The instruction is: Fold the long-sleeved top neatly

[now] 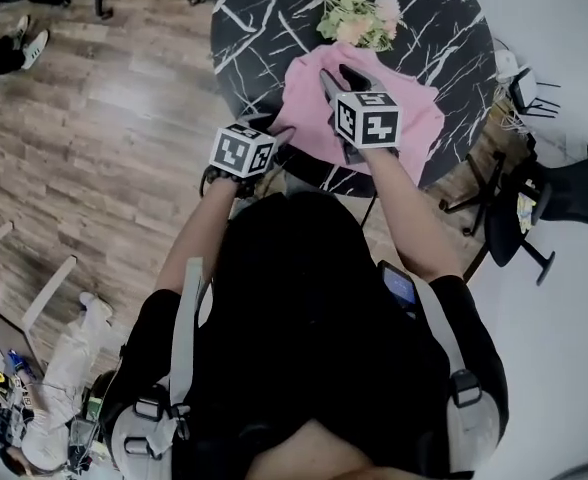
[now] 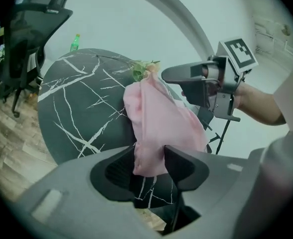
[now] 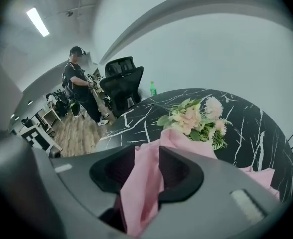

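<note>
Long-sleeved top (image 1: 414, 118), pink, lies bunched on the dark marbled surface (image 1: 264, 18) beside flowers (image 1: 359, 18). Its near edge is pinched in the left claw (image 2: 149, 153). The right claw (image 3: 147, 156) is clamped on a lifted fold.

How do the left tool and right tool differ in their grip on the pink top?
The left tool grips the pink long-sleeved top at the marble table's near edge; the right tool grips it farther in, toward the bouquet. In the left tool the fabric's edge ends between the jaws; in the right tool a fold runs through them. Both are shut on the top.
</note>
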The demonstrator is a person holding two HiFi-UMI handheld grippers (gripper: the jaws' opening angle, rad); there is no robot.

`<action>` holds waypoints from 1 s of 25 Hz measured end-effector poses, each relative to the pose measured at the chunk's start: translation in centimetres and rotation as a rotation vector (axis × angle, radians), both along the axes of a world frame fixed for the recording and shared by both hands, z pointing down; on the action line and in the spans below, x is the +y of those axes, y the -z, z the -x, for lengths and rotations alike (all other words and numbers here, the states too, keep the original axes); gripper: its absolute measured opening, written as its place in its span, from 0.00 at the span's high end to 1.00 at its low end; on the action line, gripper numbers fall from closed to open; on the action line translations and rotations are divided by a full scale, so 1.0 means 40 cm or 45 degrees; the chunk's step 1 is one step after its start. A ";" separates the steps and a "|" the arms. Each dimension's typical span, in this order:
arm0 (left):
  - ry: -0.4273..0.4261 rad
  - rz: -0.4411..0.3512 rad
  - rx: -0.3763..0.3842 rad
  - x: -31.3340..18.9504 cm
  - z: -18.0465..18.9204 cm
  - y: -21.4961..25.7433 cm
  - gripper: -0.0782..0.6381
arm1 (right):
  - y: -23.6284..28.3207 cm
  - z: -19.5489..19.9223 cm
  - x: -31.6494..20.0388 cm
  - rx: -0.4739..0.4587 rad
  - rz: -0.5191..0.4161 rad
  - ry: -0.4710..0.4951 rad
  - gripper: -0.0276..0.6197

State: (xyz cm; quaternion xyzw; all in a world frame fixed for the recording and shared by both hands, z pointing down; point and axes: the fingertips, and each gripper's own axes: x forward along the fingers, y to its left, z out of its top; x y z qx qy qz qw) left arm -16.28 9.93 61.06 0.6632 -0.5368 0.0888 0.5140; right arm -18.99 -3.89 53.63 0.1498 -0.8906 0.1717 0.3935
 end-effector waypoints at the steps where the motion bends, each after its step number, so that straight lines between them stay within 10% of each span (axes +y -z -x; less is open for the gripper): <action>1: -0.002 0.003 -0.012 0.003 -0.002 -0.003 0.62 | -0.009 0.014 0.003 0.006 0.006 -0.010 0.71; 13: -0.046 0.045 -0.043 0.008 -0.060 -0.003 0.74 | -0.162 0.108 0.014 0.175 0.230 -0.175 0.48; 25: -0.019 0.077 -0.061 0.024 -0.061 -0.019 0.75 | -0.207 0.085 -0.021 0.218 -0.048 -0.233 0.70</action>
